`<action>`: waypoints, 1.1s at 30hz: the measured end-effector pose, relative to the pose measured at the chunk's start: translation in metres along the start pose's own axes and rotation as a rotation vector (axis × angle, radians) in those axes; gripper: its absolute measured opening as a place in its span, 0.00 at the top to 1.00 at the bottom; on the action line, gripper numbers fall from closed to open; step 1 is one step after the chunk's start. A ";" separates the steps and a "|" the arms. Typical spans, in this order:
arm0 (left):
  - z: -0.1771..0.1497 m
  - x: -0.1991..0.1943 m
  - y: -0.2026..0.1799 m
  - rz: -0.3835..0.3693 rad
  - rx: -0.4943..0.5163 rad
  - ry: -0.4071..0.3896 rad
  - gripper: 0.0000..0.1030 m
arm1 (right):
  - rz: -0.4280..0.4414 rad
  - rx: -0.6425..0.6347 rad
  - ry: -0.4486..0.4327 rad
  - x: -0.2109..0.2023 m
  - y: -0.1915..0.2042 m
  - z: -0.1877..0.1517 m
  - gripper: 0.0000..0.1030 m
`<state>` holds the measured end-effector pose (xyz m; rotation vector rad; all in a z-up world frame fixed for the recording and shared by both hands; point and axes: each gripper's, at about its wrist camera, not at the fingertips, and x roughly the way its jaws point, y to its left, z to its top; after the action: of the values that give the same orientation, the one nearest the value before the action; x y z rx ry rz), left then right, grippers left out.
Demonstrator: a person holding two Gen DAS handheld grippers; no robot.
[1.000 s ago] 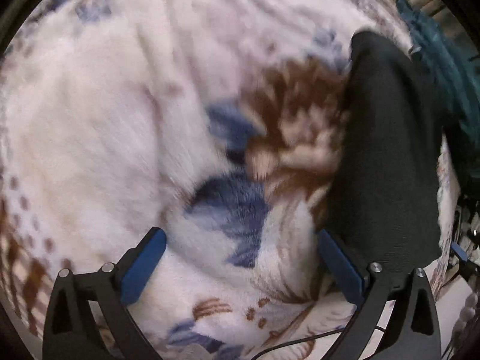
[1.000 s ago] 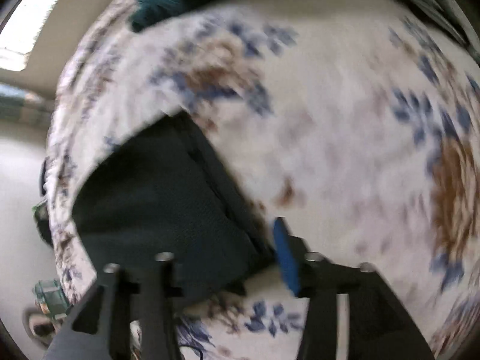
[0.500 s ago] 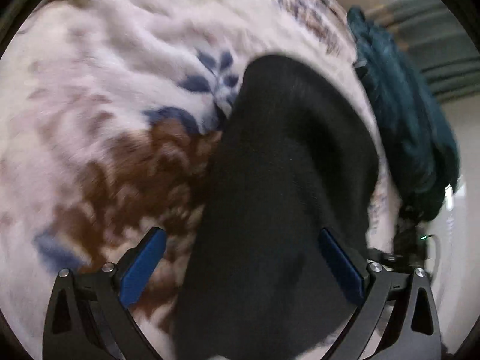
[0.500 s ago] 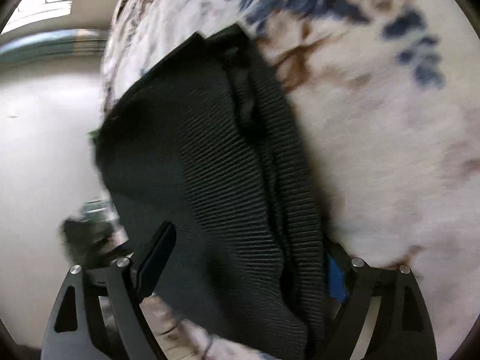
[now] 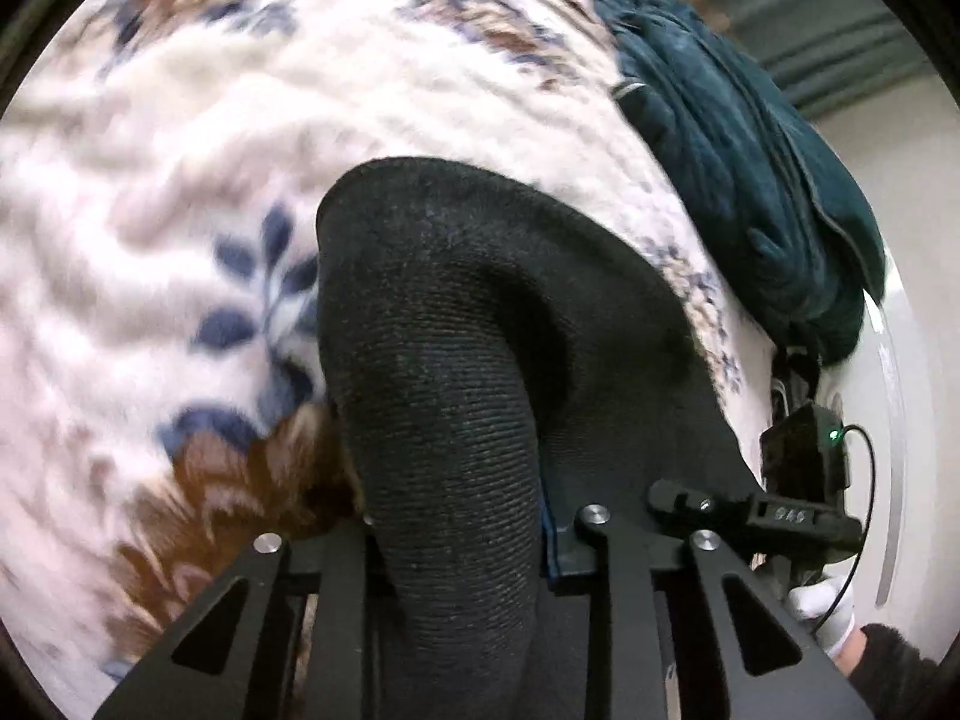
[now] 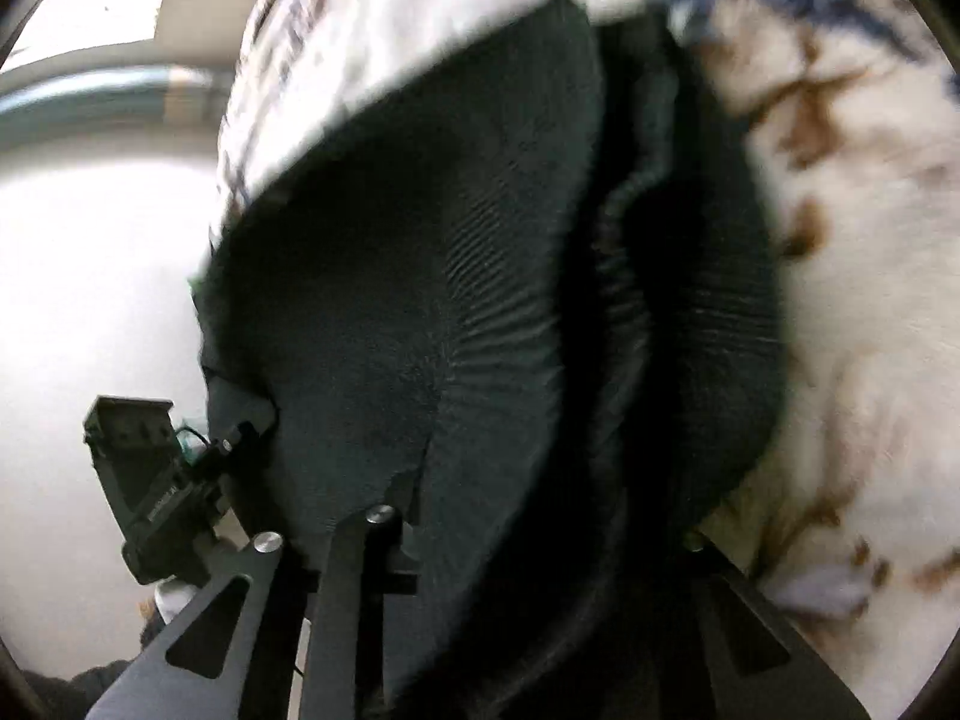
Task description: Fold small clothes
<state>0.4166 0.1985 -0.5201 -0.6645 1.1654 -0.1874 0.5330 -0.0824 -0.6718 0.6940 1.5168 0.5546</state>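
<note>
Both grippers are closing on the black knit garment (image 5: 456, 420): left gripper (image 5: 456, 534) narrow with a fabric ridge bunched between its jaws, right gripper (image 6: 534, 522) same, ribbed cloth filling the gap. Garment lies on the floral fleece blanket (image 5: 180, 180), a teal garment (image 5: 750, 180) piled at 2 o'clock. Looks like the grab step; next probably lift both edges together and fold over evenly.

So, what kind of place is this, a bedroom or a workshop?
Probably a bedroom or other home room. The black knit garment lies on a plush floral blanket, apparently over a bed. A teal fleece garment lies beside it, with pleated curtains behind.
</note>
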 end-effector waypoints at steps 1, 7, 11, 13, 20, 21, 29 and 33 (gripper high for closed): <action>0.007 -0.001 -0.007 -0.005 0.024 0.002 0.79 | -0.003 -0.007 -0.022 -0.006 0.006 -0.001 0.80; 0.074 -0.013 -0.033 -0.050 0.134 -0.025 0.81 | 0.008 -0.070 -0.143 -0.051 0.052 0.021 0.80; 0.130 -0.005 -0.041 -0.060 0.184 -0.038 0.81 | 0.004 -0.089 -0.215 -0.064 0.075 0.066 0.80; 0.163 0.009 -0.045 -0.058 0.216 -0.037 0.80 | -0.006 -0.101 -0.240 -0.066 0.081 0.092 0.80; 0.230 0.113 0.021 0.057 0.124 0.193 0.53 | -0.269 0.025 -0.133 -0.007 0.040 0.171 0.68; 0.229 0.116 0.031 0.021 0.093 0.204 0.48 | -0.280 0.023 -0.136 -0.007 0.034 0.169 0.56; 0.181 0.057 0.017 0.198 0.158 0.030 0.47 | -0.513 -0.055 -0.369 -0.067 0.056 0.092 0.39; 0.162 0.057 0.010 0.351 0.216 0.002 0.21 | -0.586 -0.102 -0.324 -0.045 0.076 0.089 0.37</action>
<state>0.5821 0.2423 -0.5334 -0.2631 1.2243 -0.0152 0.6293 -0.0679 -0.5924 0.2205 1.2919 0.0664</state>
